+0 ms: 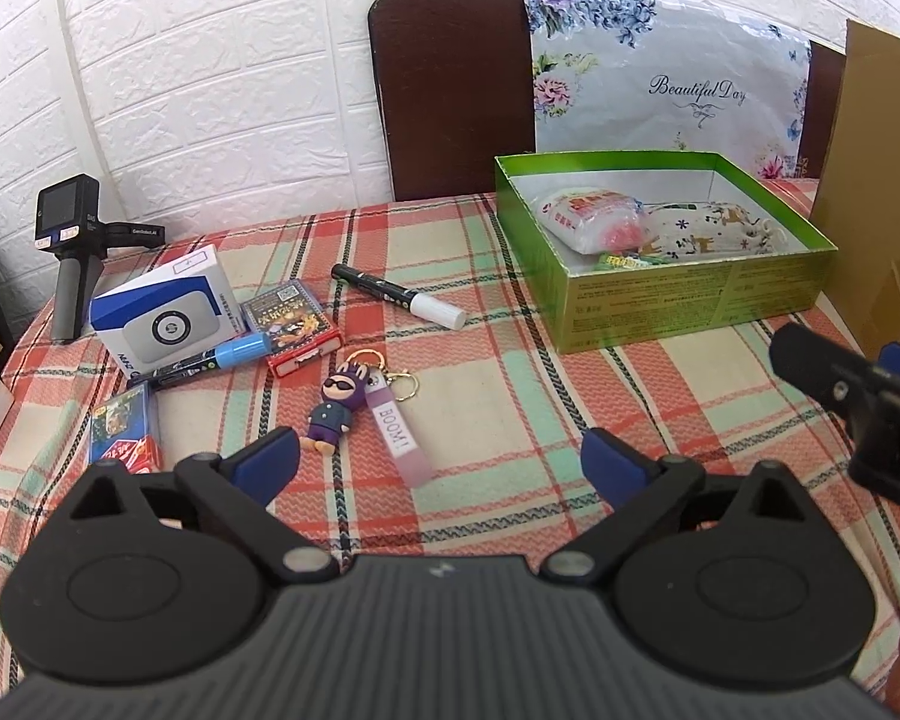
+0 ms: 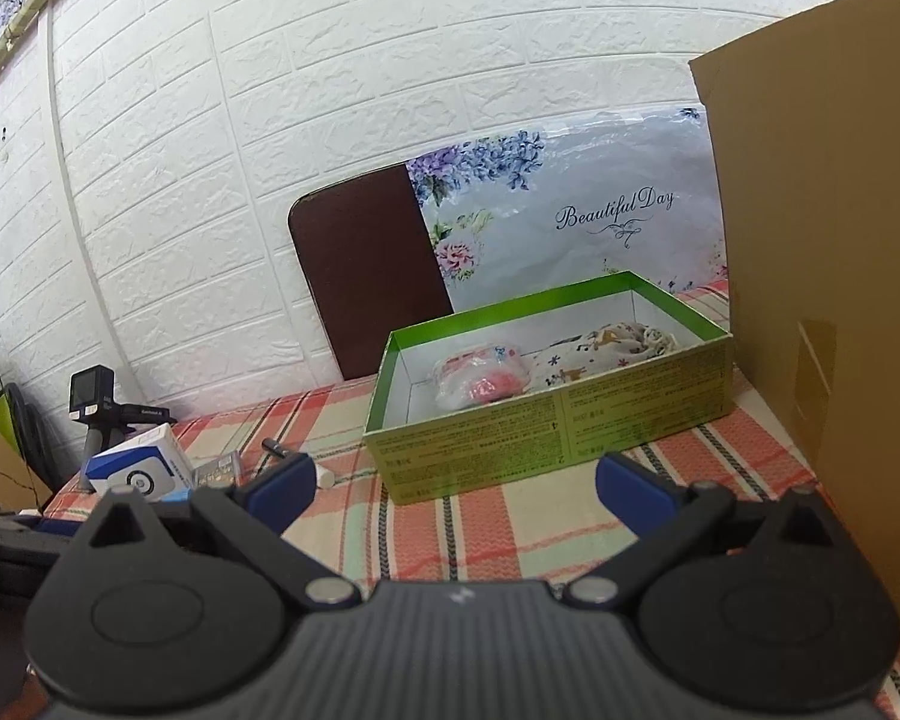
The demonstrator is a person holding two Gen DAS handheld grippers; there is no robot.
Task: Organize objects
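Green box (image 1: 690, 306) contents partly hidden behind its wall; both grippers' jaws spread wide, empty.

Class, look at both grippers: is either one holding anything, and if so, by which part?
Nothing is held. The left gripper and the right gripper both stand open and empty above the tablecloth.
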